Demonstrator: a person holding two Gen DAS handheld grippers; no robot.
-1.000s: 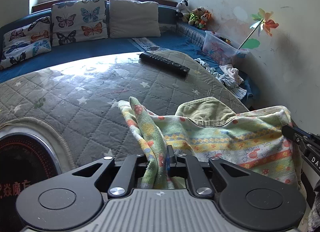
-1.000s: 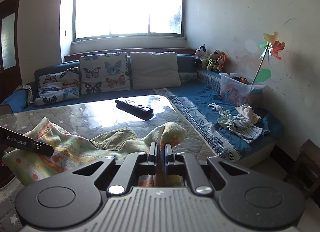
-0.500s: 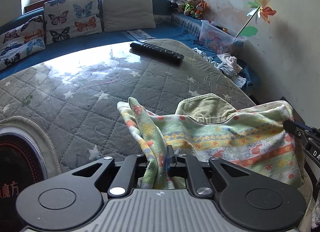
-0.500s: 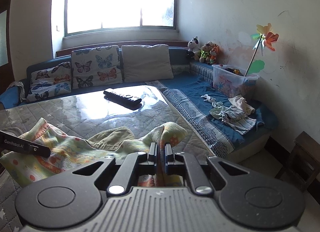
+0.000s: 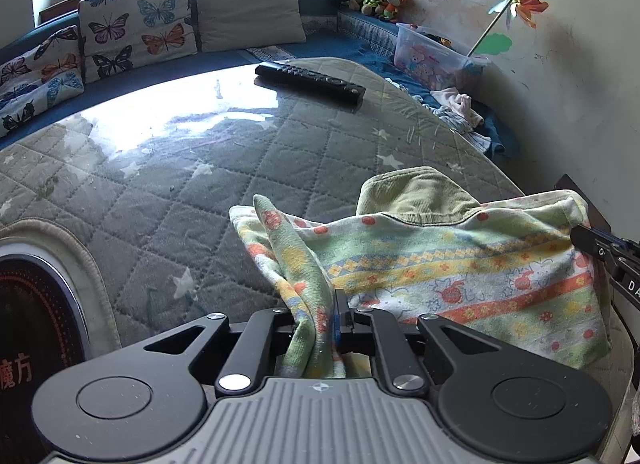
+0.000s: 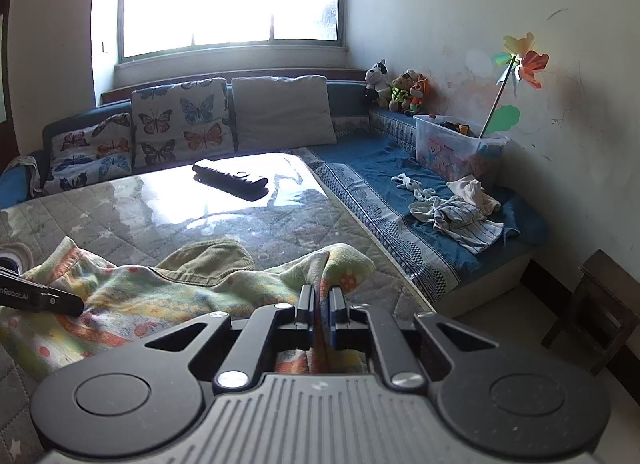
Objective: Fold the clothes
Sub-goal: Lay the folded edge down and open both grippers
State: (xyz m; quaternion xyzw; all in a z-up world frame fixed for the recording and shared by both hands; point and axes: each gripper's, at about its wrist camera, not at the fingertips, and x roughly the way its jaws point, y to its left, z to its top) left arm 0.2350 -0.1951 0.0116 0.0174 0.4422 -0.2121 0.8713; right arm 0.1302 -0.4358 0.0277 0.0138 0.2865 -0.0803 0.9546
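Garment: pale green, striped and flower-printed cotton child's garment (image 5: 460, 276) with an olive corduroy piece (image 5: 416, 193) showing behind its upper edge, is hanging stretched between the two grippers above the near edge of the grey quilted star-patterned table cover (image 5: 248, 167).
Left gripper: left gripper (image 5: 320, 316) is clamping a bunched corner of the garment, cloth running down between its fingers.
Right gripper: right gripper (image 6: 320, 304) is pinching the opposite corner, a thin fold of cloth passing between its nearly closed fingers.
Step in hand: judging from the taut top edge, the garment is being held up by two corners for laying down or folding over.
Doing it well: both corners are best kept level and evenly tensioned, so the lower hem is landing flat on the cover without wrinkling; the corduroy piece is likely to bunch if one side drops first.
Landing area: black remote control (image 5: 310, 81) is lying well apart, farther along the cover.
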